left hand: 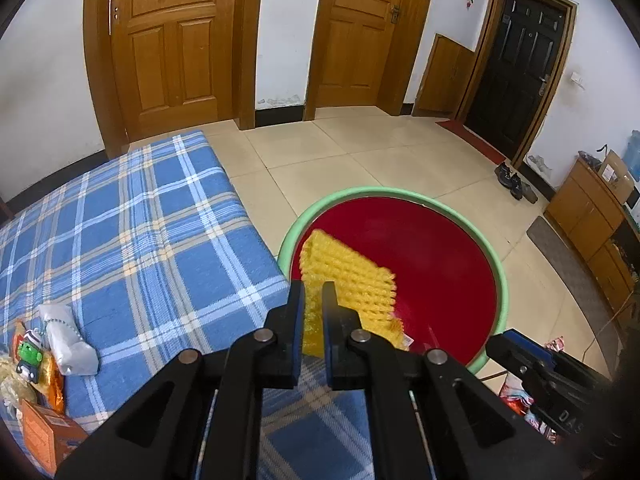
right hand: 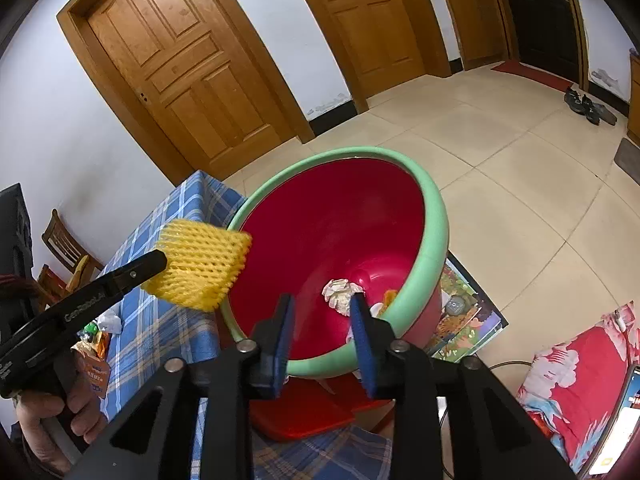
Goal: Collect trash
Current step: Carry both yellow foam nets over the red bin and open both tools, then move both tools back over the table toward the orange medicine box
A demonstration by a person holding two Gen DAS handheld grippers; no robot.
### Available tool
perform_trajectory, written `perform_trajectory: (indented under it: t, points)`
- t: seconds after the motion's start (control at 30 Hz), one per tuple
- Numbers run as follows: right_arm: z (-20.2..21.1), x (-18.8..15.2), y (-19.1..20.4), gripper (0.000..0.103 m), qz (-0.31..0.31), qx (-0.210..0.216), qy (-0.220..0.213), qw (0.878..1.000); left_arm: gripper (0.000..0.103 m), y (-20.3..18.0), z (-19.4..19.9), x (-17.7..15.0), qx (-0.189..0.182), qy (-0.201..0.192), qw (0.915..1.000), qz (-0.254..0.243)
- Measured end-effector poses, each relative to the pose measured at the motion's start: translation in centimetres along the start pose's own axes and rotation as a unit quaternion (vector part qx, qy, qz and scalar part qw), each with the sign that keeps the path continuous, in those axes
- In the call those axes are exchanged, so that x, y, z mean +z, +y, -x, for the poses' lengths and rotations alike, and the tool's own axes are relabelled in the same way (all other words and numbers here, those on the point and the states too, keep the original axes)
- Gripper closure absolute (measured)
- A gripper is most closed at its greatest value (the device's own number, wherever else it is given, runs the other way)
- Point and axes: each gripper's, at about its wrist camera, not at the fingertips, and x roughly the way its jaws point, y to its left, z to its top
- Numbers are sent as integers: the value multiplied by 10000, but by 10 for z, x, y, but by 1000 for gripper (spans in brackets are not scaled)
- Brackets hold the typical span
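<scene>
My left gripper (left hand: 312, 286) is shut on a yellow foam fruit net (left hand: 348, 276), which it holds over the near-left part of a red basin with a green rim (left hand: 360, 192). In the right wrist view the same net (right hand: 200, 266) hangs at the basin's left rim (right hand: 436, 208), pinched at the tip of the left gripper (right hand: 160, 260). My right gripper (right hand: 322, 299) stands open above the basin's near edge with nothing between its blue pads. A crumpled white paper ball (right hand: 340, 294) and an orange scrap (right hand: 390, 294) lie at the basin's bottom.
A blue plaid cloth (left hand: 140, 220) covers the table left of the basin. On its near-left corner lie a silver packet (left hand: 68, 336), a green-faced wrapper (left hand: 30, 354) and an orange box (left hand: 44, 436). A red stool (right hand: 300, 412), a picture book (right hand: 460, 316) and a floral cushion (right hand: 580, 380) lie by the basin.
</scene>
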Motion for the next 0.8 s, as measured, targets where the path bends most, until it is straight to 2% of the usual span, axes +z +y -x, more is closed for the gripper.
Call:
perform_trajectory:
  t: [0.03,0.1,0.27,0.33,0.47,0.63,0.8]
  points:
    - [1,0,0,65,-8,-5,-7,10000,86,0,-1,0,-23,14,10000,8]
    - [2,0,-1,61,-16,-15,-23,10000,78,-1,-1,-1,-30,19,10000,28]
    - [3,-1,0,52,-28,-16,-25,10000,75,0,1,-2,-27,49,10000,49]
    - [4,-1,2,49,-30,-17,-31,10000,69,3,5,-3,7,33,10000,84]
    - [7,-2,6,42,-1,9,-64,10000,68,9,16,-7,61,-10,9999,134]
    - [17,-6,15,34,42,88,-143,9999,54,20,37,-13,203,-110,9995,229]
    - [25,-10,30,26,141,197,-180,9995,48,33,57,-21,337,-184,9988,287]
